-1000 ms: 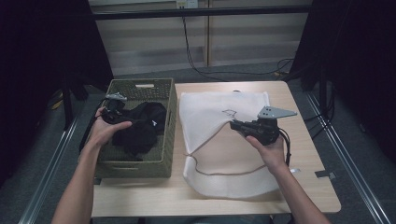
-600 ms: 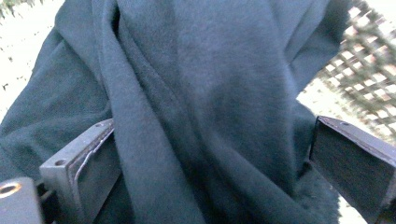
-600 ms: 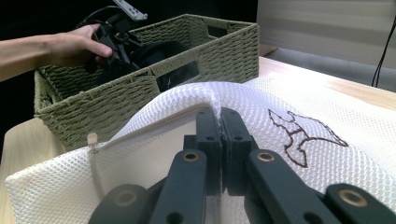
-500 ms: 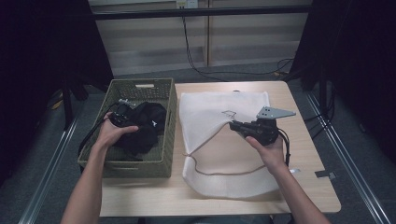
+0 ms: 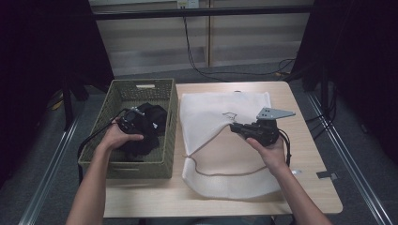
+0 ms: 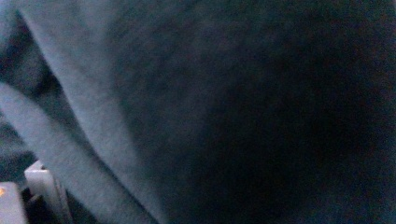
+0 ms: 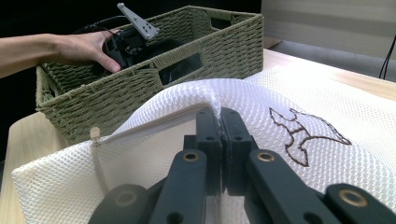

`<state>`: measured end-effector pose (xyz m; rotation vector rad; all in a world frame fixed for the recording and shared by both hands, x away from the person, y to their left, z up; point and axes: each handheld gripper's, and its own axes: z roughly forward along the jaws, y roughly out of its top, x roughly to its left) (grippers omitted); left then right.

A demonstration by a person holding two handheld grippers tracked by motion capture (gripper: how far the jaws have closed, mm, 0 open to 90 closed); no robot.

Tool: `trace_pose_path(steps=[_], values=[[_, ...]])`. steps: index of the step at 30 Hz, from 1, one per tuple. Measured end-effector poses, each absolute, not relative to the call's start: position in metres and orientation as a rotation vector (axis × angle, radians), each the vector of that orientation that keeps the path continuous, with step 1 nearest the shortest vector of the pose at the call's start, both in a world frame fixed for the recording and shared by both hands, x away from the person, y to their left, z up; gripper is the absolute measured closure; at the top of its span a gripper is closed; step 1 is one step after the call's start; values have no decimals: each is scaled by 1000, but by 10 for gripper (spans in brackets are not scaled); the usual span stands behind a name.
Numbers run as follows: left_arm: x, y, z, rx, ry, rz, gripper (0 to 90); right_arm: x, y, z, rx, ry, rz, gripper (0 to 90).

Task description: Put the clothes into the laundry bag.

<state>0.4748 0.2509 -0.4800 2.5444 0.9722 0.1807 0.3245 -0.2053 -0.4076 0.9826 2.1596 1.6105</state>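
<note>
Dark curtains close off both sides of the room, and a light wooden tabletop carries the work. On its middle and right part lies a white mesh laundry bag, flat, with a dark outline emblem on its upper face and a pale drawstring looping toward the near edge. The right gripper has its 2 black jaws clenched on a raised fold of the bag's mesh near the opening, lifting that fold clear of the tabletop. At the left edge stands a green woven basket, just beside the bag. Inside it lies a dark garment, bunched toward the basket's middle. The left gripper is down inside the basket, against the dark garment, held in the person's left hand. In the left gripper view dark cloth presses close to the camera; whether those jaws are released or clenched cannot be told. Black cables run across the floor beyond the far edge.
</note>
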Motion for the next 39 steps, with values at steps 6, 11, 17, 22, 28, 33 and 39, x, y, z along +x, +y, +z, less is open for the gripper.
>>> trace_pose_path(steps=[6, 11, 17, 22, 28, 33, 39], values=[[474, 251, -481, 2542, 982, 175, 0, 324, -207, -407, 988, 2158, 1607, 884], [473, 250, -478, 2513, 1057, 166, 94, 323, -207, -408, 992, 2159, 1603, 884], [475, 251, -473, 2534, 1080, 186, 269, 323, -206, -408, 987, 2163, 1598, 884], [477, 251, -469, 2534, 1085, 193, 435, 323, -205, -409, 990, 2170, 1595, 884], [482, 254, -466, 2536, 1127, 139, 683, 323, -205, -409, 989, 2167, 1599, 884], [482, 252, -465, 2550, 1133, 133, 734, 324, -204, -410, 986, 2177, 1596, 884], [479, 249, -462, 2581, 1124, 142, 751, 324, -203, -410, 980, 2180, 1593, 884]])
